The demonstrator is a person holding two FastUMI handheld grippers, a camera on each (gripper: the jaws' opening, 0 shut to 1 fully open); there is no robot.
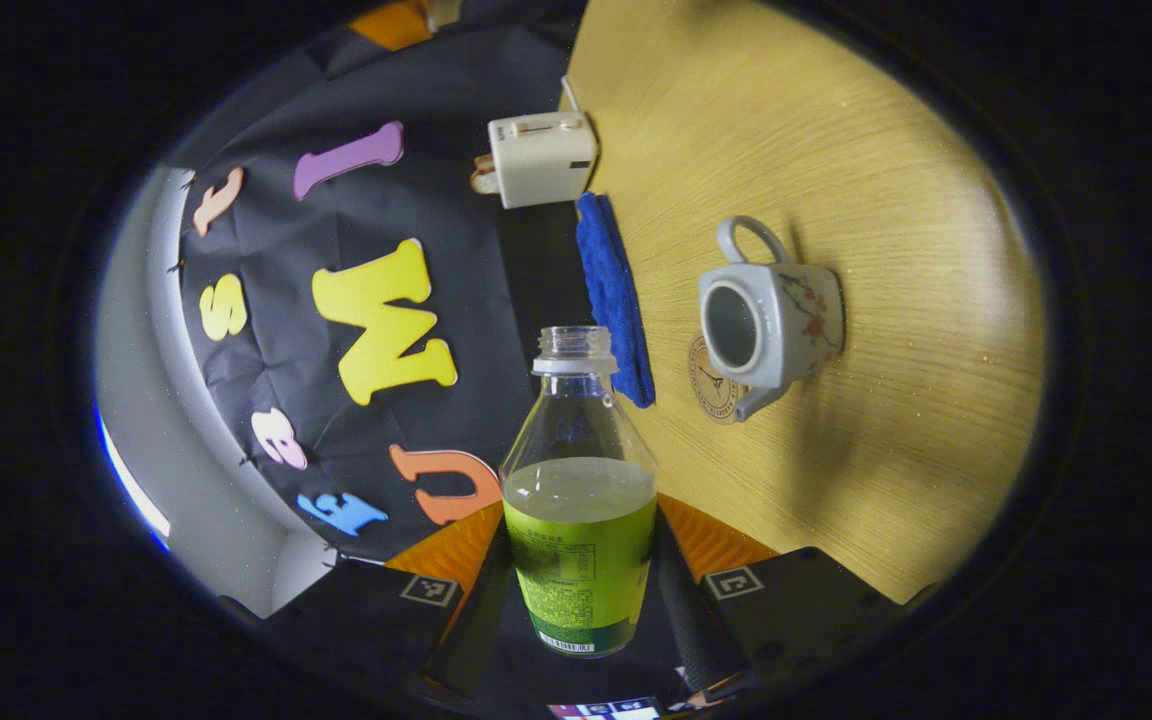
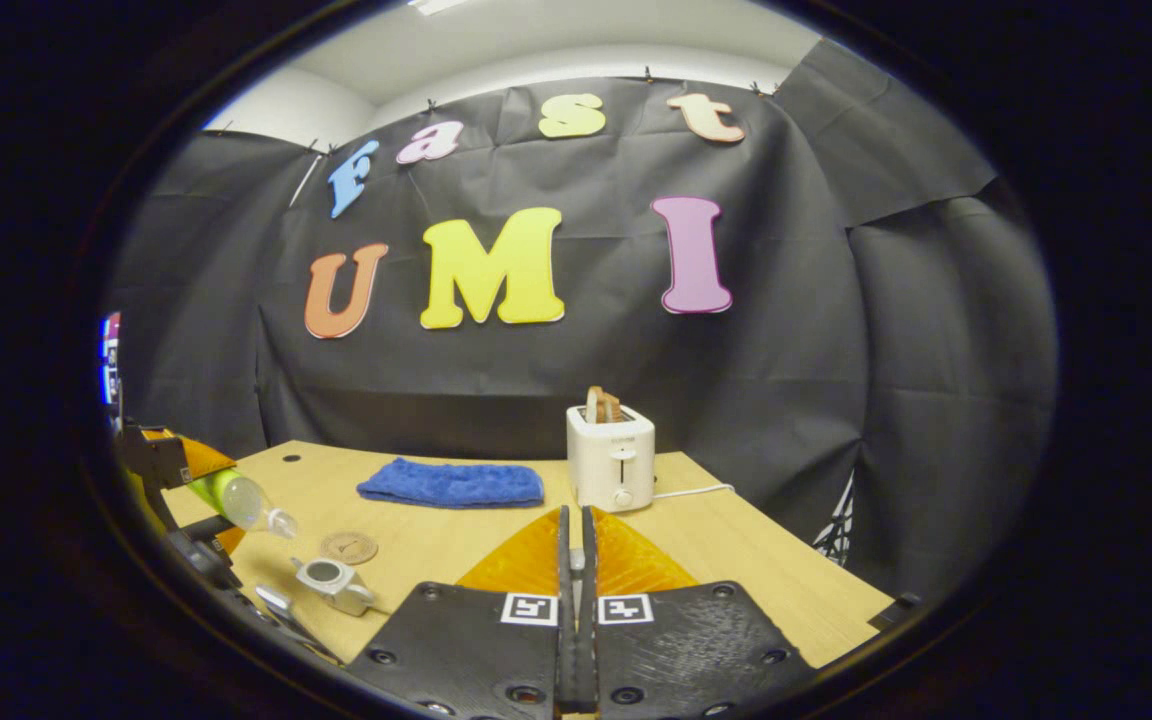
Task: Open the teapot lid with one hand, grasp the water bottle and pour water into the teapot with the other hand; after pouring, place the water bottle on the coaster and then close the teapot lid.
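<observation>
A wooden worktop (image 2: 736,545) is backed by black cloth. The water bottle (image 1: 579,500) is clamped in the left gripper (image 1: 581,600); the right gripper (image 2: 576,600) is closed, empty.

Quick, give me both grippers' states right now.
Left gripper: shut on the water bottle, which is tilted toward the teapot.
Right gripper: shut; nothing can be made out between its fingers.

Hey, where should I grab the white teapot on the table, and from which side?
The teapot stands upright, lid off. It is probably best taken by its loop handle, which juts clear of the body opposite the spout. Come from the handle side, one finger through the loop, one outside.
</observation>
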